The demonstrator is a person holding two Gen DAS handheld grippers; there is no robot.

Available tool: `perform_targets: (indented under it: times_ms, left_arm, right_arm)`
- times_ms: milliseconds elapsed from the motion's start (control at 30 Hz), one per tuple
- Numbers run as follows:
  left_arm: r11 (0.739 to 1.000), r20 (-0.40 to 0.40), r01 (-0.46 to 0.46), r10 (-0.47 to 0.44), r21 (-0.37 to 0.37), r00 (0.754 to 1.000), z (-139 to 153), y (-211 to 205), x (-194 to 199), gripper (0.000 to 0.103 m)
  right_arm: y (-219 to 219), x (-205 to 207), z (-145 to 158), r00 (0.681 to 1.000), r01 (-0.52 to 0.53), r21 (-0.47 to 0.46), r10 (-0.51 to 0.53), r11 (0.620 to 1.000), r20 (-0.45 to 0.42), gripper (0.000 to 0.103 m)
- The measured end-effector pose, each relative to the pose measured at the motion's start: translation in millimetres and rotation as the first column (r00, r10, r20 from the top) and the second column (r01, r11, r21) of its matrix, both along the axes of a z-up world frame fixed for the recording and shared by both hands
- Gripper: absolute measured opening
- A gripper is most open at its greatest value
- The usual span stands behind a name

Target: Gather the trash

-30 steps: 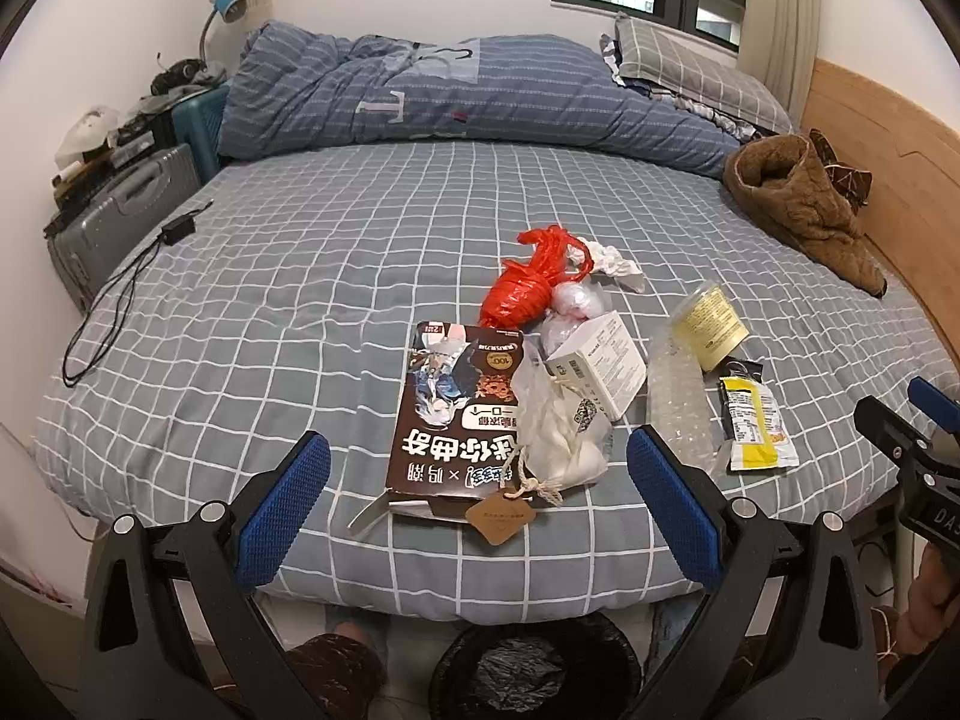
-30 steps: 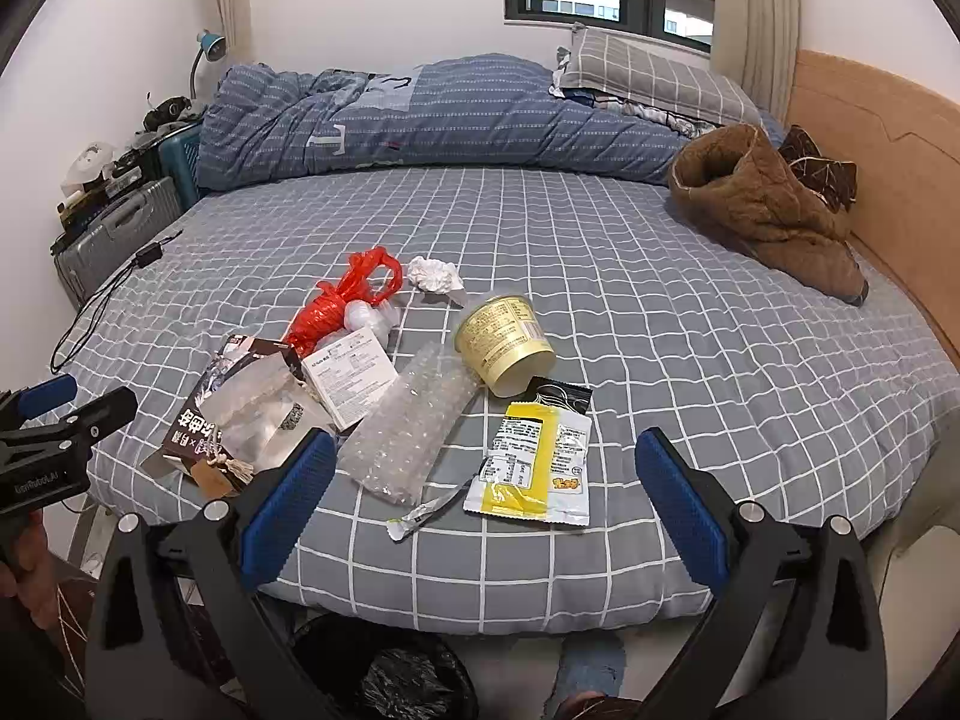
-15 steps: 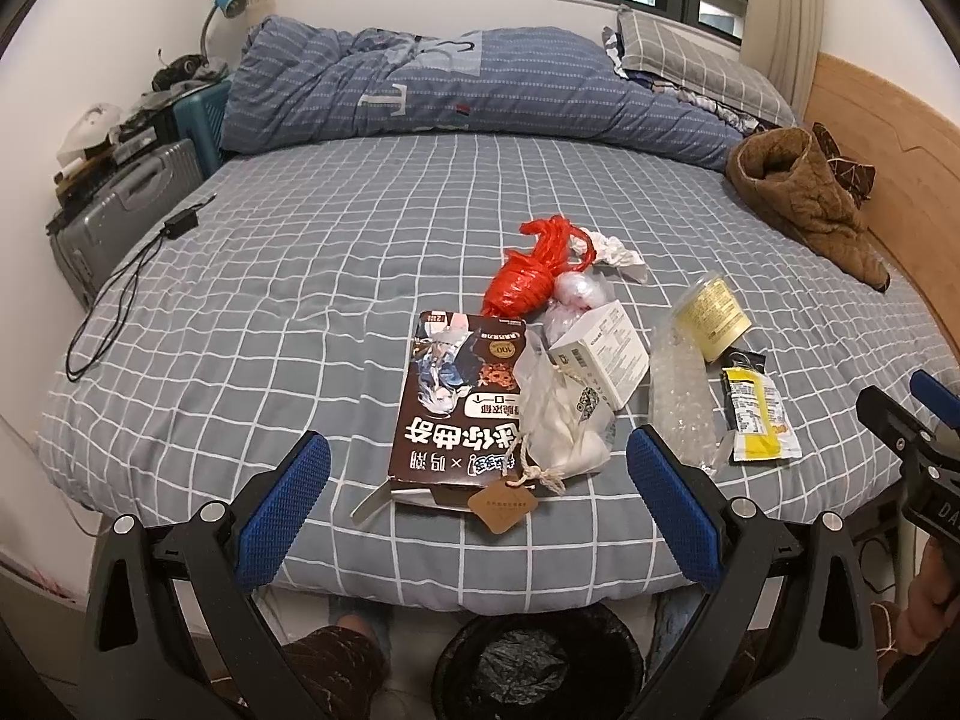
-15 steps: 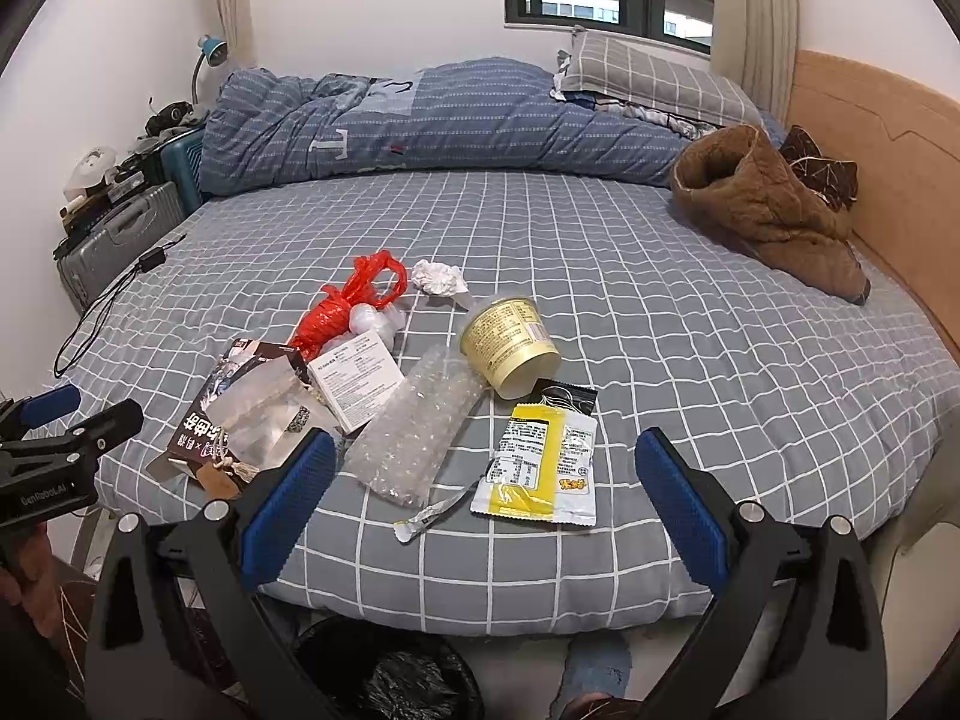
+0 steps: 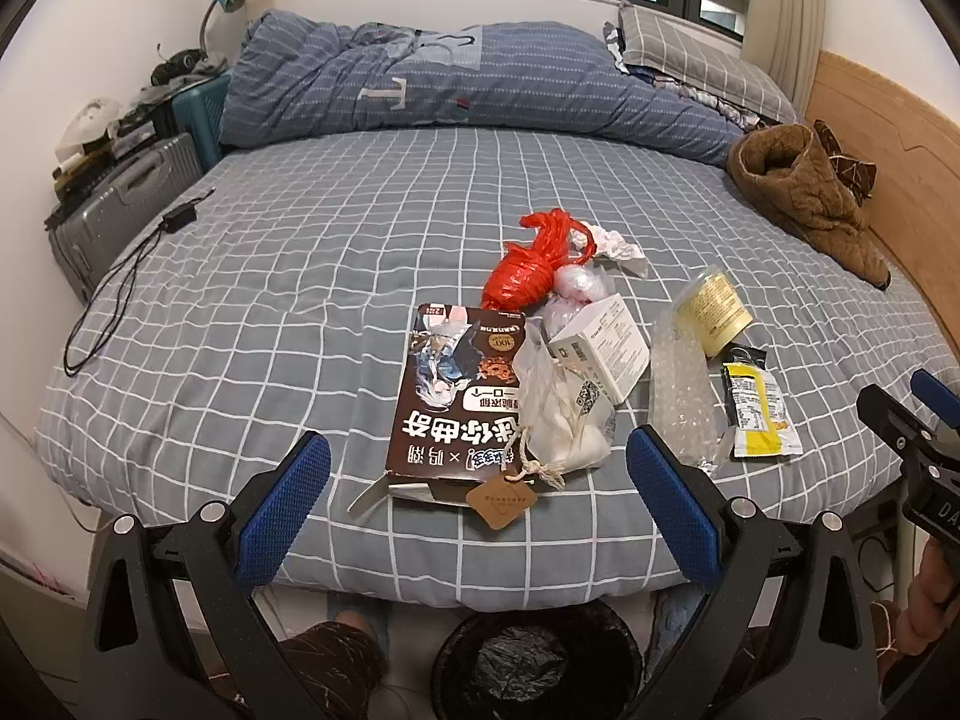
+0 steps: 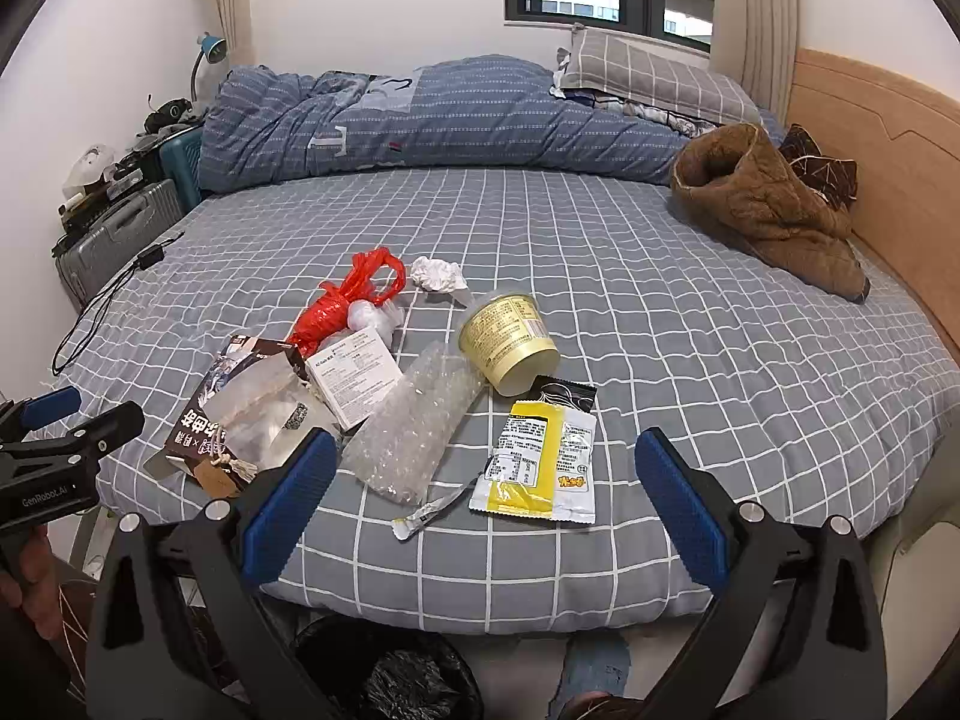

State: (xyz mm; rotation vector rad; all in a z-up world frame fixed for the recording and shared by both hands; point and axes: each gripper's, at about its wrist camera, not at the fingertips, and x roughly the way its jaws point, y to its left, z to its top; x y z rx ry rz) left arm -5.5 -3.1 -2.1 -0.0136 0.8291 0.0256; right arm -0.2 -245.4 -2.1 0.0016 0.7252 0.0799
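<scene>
Both grippers, left [image 5: 478, 466] and right [image 6: 478, 466], gape empty over bed-edge litter; nearest flat yellow-and-white snack wrapper [image 6: 538, 458] looks light, slippery — pinch its raised edge, bin [image 6: 390, 669] below.

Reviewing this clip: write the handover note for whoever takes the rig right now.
Left claw: open, holding nothing, short of the bed edge.
Right claw: open, holding nothing.
All trash is on the bed: brown snack box, white pouch, small white box, red bag, crumpled tissue, bubble wrap, yellow cup, yellow wrapper.
Bin is on the floor below.
Done: nothing visibly collected. Left: everything.
</scene>
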Motion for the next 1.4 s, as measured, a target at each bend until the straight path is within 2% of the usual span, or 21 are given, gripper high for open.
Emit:
perform_targets:
  times_ms: [1400]
  left_arm:
    - [1.000, -0.006, -0.003, 0.003, 0.000, 1.000, 1.6, 1.0, 2.2, 0.097]
  right_arm:
    - [-1.3, 3.7, 2.5, 1.000, 0.001, 0.001, -0.001, 1.000, 0.004, 0.095]
